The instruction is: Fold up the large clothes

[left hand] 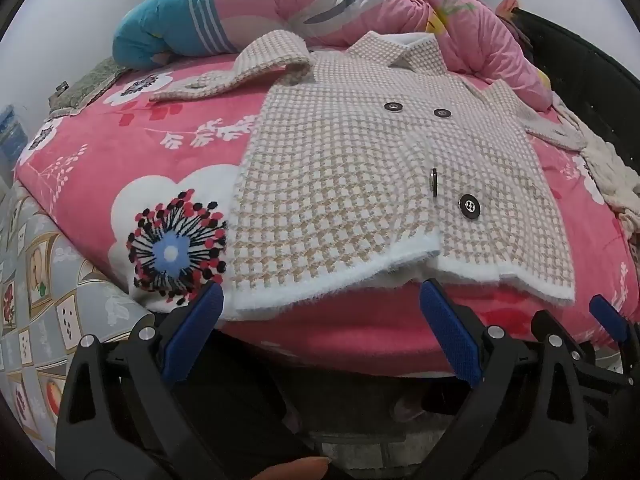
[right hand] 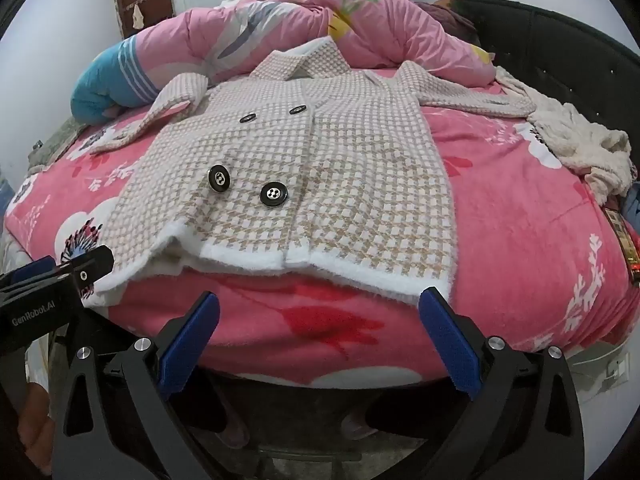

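A beige-and-white checked coat point(left hand: 360, 168) point(right hand: 312, 168) with black buttons lies flat, front up, on the pink flowered bed cover point(left hand: 160, 144) point(right hand: 520, 216), its collar at the far side and its fuzzy white hem nearest me. One sleeve point(left hand: 240, 72) is spread to the left, the other point(right hand: 460, 88) to the right. My left gripper point(left hand: 320, 300) is open just short of the hem's left half, nothing between its blue pads. My right gripper point(right hand: 320, 308) is open just short of the hem's right half, also empty.
A rolled pink quilt point(left hand: 360, 8) point(right hand: 320, 20) with a teal end lies behind the coat. A cream knit garment point(right hand: 580, 144) sits at the bed's right edge by a dark headboard point(right hand: 560, 52). The other gripper point(right hand: 52, 288) shows at the right wrist view's left. Patterned fabric point(left hand: 48, 280) hangs at the left.
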Available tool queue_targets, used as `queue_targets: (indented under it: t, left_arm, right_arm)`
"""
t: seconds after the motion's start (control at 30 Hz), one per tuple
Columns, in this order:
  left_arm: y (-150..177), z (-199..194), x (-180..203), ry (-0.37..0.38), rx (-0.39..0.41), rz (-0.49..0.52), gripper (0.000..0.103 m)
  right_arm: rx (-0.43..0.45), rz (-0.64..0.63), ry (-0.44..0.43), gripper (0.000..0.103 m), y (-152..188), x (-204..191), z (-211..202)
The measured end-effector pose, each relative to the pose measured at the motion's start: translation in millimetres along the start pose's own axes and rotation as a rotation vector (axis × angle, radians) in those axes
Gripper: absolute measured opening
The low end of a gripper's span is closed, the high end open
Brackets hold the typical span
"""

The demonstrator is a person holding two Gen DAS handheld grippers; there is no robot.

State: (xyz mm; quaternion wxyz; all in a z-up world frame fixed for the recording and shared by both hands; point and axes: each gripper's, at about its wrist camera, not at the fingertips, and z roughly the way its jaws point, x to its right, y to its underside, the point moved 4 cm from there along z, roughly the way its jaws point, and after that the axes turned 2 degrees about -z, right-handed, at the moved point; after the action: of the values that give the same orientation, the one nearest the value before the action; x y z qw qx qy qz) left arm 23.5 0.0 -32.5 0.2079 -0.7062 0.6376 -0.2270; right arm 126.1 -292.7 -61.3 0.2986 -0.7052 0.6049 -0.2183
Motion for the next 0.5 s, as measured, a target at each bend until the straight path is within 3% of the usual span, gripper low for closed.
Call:
queue_targets:
  t: [0.5]
  left_arm:
    - [0.1, 0.4, 0.0, 0.004, -0.004, -0.001, 0.095]
  right_arm:
    - [-0.003, 0.001, -0.001, 0.097, -0.8, 2.1, -0.4]
